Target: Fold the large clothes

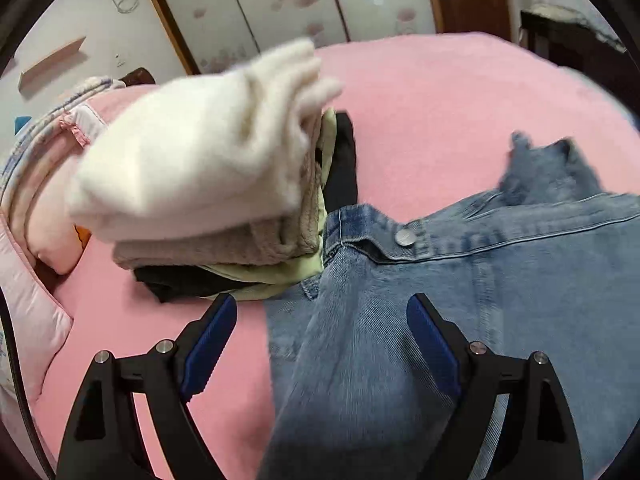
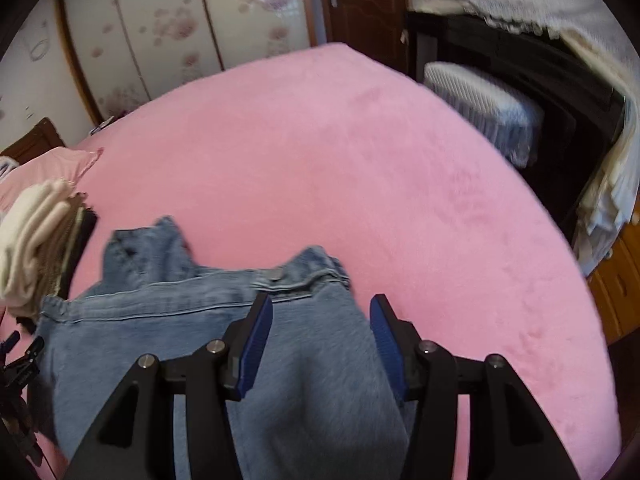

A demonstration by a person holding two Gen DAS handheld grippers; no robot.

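Observation:
Blue jeans (image 1: pixel 500 280) lie on the pink bed (image 1: pixel 440 120), with the waistband and its metal button (image 1: pixel 405 237) facing away from me. My left gripper (image 1: pixel 322 304) is open wide, and a fold of denim runs between its blue pads (image 1: pixel 212 344) without being pinched. In the right wrist view, the jeans (image 2: pixel 160 312) spread out to the left. My right gripper (image 2: pixel 320 302) stands open over a denim fold, and its pads (image 2: pixel 256 344) sit beside the cloth. A stack of folded clothes (image 1: pixel 192 168), with a white fluffy piece on top, sits to the left of the jeans.
A pink quilt and pillow (image 1: pixel 36 208) crowd the bed's left side. Wardrobe doors (image 2: pixel 160 32) and a brown door (image 2: pixel 360 0) stand behind the bed (image 2: pixel 360 160). Dark furniture with a white ribbed unit (image 2: pixel 484 108) lines the right edge.

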